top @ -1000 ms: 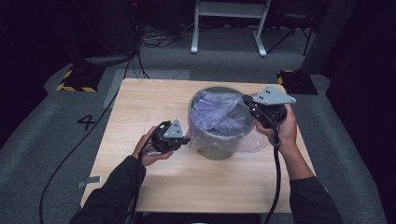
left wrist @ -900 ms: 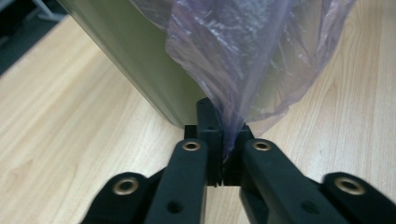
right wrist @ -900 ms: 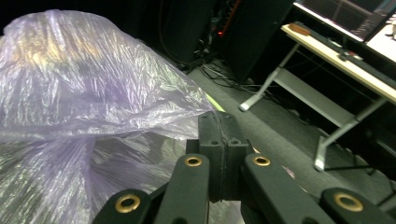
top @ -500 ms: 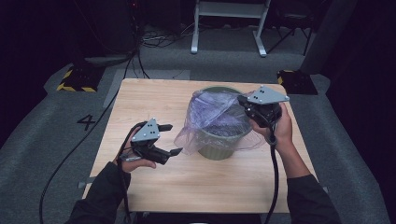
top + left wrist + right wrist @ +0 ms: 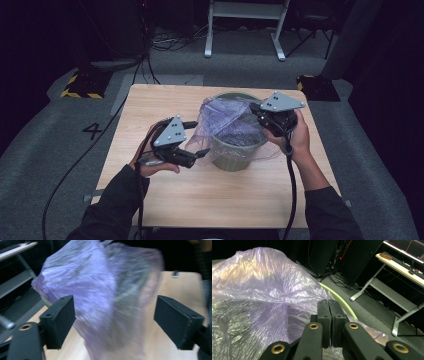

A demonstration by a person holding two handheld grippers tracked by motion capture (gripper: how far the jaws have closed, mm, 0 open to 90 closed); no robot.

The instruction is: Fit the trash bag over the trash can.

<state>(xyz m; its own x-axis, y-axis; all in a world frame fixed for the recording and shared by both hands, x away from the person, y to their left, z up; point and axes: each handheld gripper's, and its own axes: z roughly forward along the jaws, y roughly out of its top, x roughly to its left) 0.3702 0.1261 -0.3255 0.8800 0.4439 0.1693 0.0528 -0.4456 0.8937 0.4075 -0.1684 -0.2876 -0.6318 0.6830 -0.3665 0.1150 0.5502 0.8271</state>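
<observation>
Thin purple plastic, crinkled and half see-through: a bin bag (image 5: 231, 120) draped over and into a green bin (image 5: 235, 155) standing near the middle of a pale wooden table (image 5: 165, 200), toward its far right part. Bunched up above the bin's rim on the left side, hanging down its outer wall in front and at the right. Right gripper (image 5: 261, 111) at the bin's right rim, held in the right hand (image 5: 295, 137), jaws pressed together on a fold of the bag; in the right gripper view (image 5: 328, 315) the two black pads flat against each other with film pinched between them, the bin's light green rim (image 5: 342, 302) curving away just behind. Left gripper (image 5: 197, 140) held above the table just left of the bin, in the left hand (image 5: 150, 162), pointing toward the bag, jaws spread wide after just easing in a little. In the left gripper view (image 5: 115, 315) blurred purple film hanging in the gap between the two pads, near the left pad (image 5: 60, 320) and apart from the right one, neither pad pressing on it. Grey three-cornered plates on top of both grippers, black cables trailing back along the forearms toward the near edge of the table. Grey floor around the table, a white-legged stand (image 5: 245, 30) beyond it
</observation>
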